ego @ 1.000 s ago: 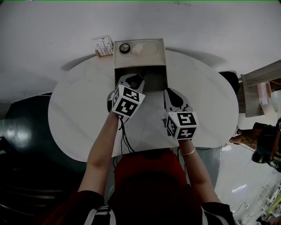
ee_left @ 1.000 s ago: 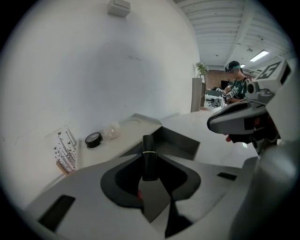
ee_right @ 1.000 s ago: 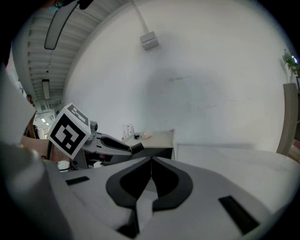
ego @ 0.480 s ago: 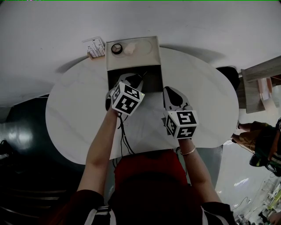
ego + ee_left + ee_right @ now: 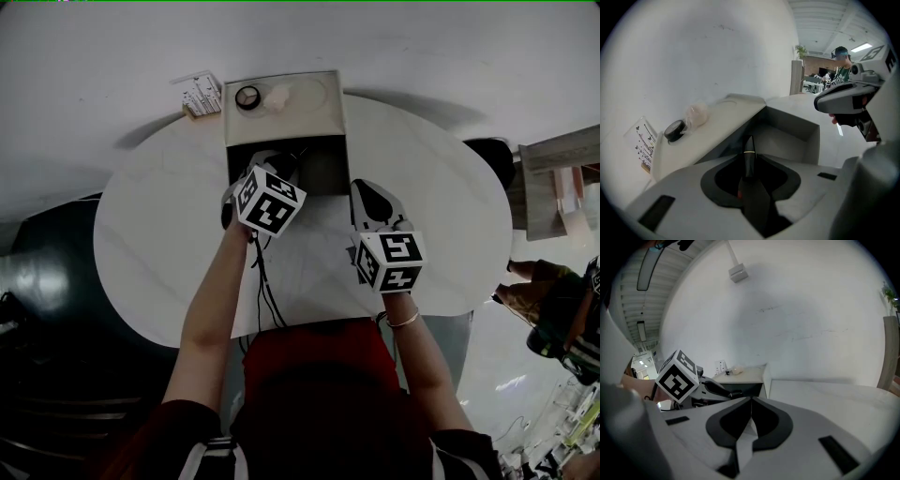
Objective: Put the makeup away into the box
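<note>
Makeup stick (image 5: 748, 146) between left tongs (image 5: 749, 160) (over box (image 5: 799, 133)).

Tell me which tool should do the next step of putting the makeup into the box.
Left. The left tool is shut on a slim black makeup stick and hangs over the open box. The right tool is shut, empty, beside the box.

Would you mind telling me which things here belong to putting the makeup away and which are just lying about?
Job: the dark makeup stick, clamped in the left gripper; the open box; likely the round black pot and pale puff on its lid.
Lying about: the printed card beside the box; the black cables over the white table.
</note>
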